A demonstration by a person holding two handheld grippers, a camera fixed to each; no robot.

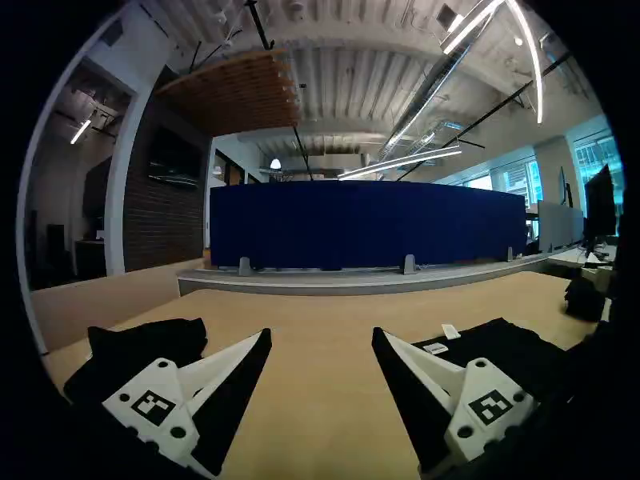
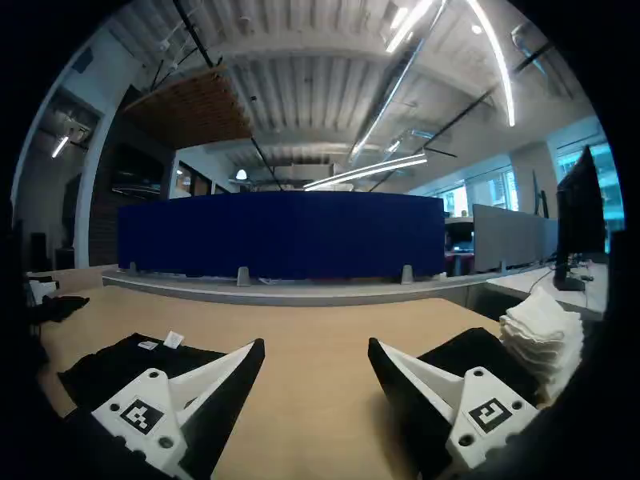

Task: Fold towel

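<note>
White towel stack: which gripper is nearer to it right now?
Right. The white towel stack sits just to the right of the right gripper, beside its fingers; the left gripper is farther off, on the other side of the tagged black towel.

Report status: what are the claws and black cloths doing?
Left gripper open, right gripper open, both empty. Black tagged cloth towel flat on tan wooden table. Nothing blocking.

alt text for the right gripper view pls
The right gripper, open and empty, points across a wooden table with black cloth lying on either side. Folded white towels are stacked at right; a blue partition stands behind.
</note>
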